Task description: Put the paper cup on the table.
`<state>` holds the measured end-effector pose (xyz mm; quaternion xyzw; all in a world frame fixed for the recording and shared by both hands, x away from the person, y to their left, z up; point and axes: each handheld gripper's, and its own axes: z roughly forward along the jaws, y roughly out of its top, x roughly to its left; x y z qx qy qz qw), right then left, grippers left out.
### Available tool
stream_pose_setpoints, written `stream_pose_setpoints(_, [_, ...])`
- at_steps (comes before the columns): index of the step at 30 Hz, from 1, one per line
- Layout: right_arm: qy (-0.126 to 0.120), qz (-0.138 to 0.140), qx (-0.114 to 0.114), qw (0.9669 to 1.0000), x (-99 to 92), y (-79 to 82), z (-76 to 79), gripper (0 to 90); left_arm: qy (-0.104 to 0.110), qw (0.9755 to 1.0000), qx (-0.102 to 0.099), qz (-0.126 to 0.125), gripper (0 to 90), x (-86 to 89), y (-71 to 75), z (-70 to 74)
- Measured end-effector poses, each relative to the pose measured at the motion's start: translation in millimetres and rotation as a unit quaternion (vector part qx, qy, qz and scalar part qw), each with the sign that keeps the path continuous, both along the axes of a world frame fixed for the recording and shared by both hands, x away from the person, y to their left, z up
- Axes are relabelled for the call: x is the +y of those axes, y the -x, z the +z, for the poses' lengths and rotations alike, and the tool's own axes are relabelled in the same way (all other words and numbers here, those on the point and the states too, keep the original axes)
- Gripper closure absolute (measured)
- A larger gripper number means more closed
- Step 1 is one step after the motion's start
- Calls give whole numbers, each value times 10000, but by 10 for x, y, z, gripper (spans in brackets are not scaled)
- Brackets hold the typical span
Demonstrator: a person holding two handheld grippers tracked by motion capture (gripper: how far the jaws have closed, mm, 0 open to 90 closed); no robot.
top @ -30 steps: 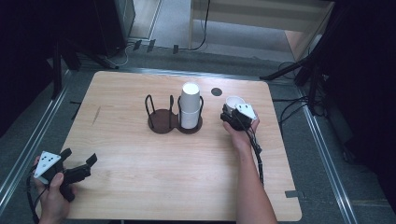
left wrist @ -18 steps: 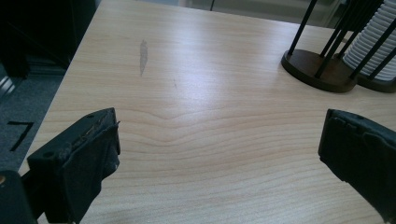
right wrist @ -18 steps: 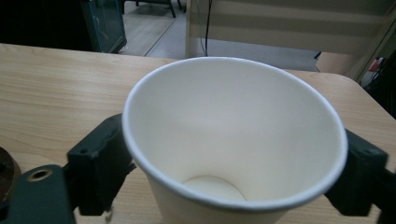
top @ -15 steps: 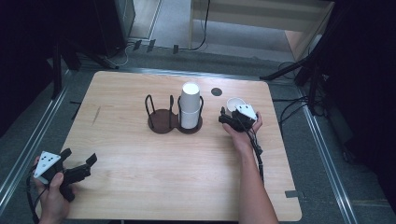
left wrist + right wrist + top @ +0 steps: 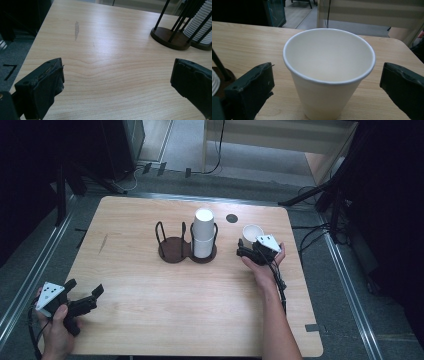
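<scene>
The right hand-held gripper (image 5: pixel 324 100) has just opened its jaws, releasing the white cup (image 5: pixel 329 72) upright on the table (image 5: pixel 150 320) beside the cup rack (image 5: pixel 186 251) (left hand-held gripper (image 5: pixel 85 302) idle, open), so backing straight off seems next.

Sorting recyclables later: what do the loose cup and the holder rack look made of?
The cup looks like matte white paper, going by its thin rolled rim, though foam is possible. The rack seems to have thin black metal rods on a dark brown, slightly glossy base, perhaps stained wood.
</scene>
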<state>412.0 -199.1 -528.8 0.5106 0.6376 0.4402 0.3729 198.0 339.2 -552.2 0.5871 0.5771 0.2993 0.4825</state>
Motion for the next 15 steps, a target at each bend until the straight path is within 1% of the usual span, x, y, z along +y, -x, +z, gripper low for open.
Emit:
stream_pose_setpoints(2, [-4,120,2,9999,-17,51,12,0,-3,10000,3,0,0,0,0,0])
stream_pose_setpoints(6, [-25,195,-14,9998,-26,103,36,0,21,10000,13,9,0,4,-1,0])
stream_pose_setpoints(7, [-39,236,-62,9997,-30,149,62,0,46,10000,12,9,0,10,-1,-1])
stream_pose_setpoints(10, [-45,257,-96,9996,-41,204,89,0,62,10000,17,9,0,14,-2,-1])
stream_pose_setpoints(12, [-94,264,-83,9996,-54,242,105,0,59,10000,19,11,0,13,-2,-1])
stream_pose_setpoints(15, [-80,307,-115,9994,-67,279,121,0,51,10000,23,7,0,12,-1,-1])
